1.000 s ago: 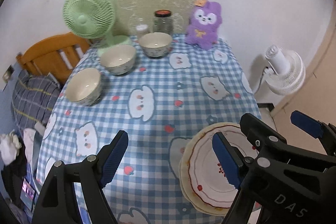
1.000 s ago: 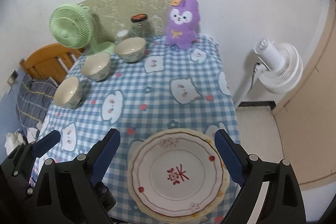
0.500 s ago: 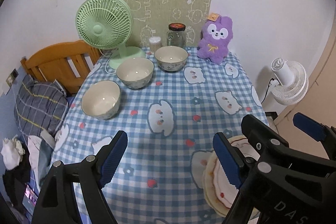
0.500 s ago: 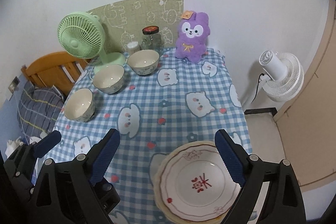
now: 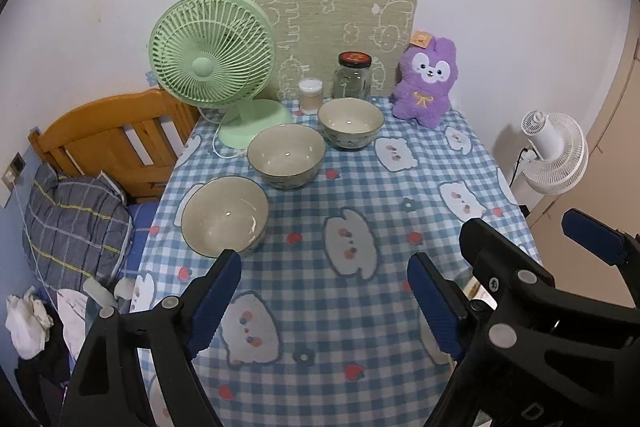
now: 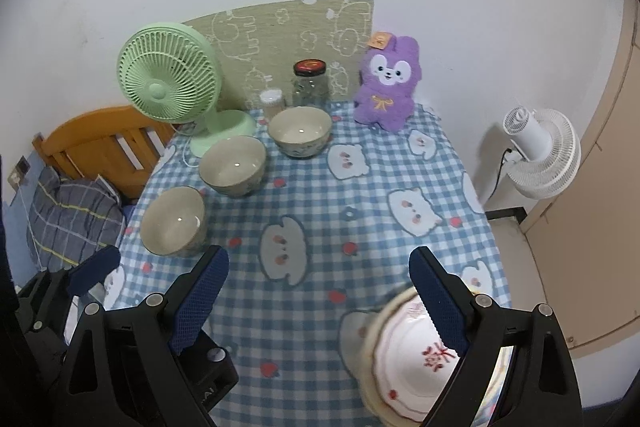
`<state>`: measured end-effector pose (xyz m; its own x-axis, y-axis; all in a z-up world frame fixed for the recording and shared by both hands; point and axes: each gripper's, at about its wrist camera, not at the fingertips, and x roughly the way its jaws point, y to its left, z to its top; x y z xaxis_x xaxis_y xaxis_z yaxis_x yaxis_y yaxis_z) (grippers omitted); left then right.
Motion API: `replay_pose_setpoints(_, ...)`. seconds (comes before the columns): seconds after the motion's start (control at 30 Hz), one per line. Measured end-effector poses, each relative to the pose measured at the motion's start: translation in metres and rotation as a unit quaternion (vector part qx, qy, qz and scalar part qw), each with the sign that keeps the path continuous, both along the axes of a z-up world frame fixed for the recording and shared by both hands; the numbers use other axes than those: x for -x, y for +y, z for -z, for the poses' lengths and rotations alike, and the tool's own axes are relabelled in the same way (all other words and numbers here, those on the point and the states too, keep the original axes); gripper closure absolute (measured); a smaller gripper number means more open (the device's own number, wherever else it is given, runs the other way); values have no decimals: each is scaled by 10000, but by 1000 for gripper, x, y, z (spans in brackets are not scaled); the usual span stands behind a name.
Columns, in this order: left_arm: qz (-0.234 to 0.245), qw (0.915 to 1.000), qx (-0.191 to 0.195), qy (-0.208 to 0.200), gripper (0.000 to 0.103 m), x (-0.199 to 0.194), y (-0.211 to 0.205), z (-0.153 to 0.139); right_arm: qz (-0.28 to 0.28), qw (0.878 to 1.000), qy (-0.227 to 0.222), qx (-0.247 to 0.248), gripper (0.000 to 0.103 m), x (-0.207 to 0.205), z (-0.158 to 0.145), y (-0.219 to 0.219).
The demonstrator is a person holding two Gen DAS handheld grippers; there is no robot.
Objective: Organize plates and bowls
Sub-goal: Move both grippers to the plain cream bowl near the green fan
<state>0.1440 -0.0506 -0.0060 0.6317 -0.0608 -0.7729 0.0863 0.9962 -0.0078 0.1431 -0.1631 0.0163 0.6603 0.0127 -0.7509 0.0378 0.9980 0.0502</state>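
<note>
A home bedroom: wooden bed (image 5: 116, 143), pillow (image 5: 72, 227), plush toy (image 5: 426, 83) on checked tablecloth (image 5: 360, 187).

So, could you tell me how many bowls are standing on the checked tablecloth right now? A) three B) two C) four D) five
A: three cream bowls stand in a diagonal line, the nearest bowl, the middle bowl and the far bowl in front of the glass jar.
</note>
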Motion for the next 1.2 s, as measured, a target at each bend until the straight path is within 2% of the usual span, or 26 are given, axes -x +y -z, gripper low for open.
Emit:
replay_pose_setpoints(0.47,26,9999,15,112,17,-34,62,16,126,9996,191,-145,9,-35,22,57)
replay_pose_setpoints(0.8,-102,9996,-13,279,17,-62,98,38,-55,9998,198,-64,10,-65,41,97)
replay_pose_setpoints(1.0,-147,9992,-29,372,17,-81,115,56,-79,9994,331,-63,15,-85,60,112)
replay_pose_setpoints(1.2,-116,9986,-121,497,26,-100,122,75,-27,9985,532,-120,20,-105,83,118)
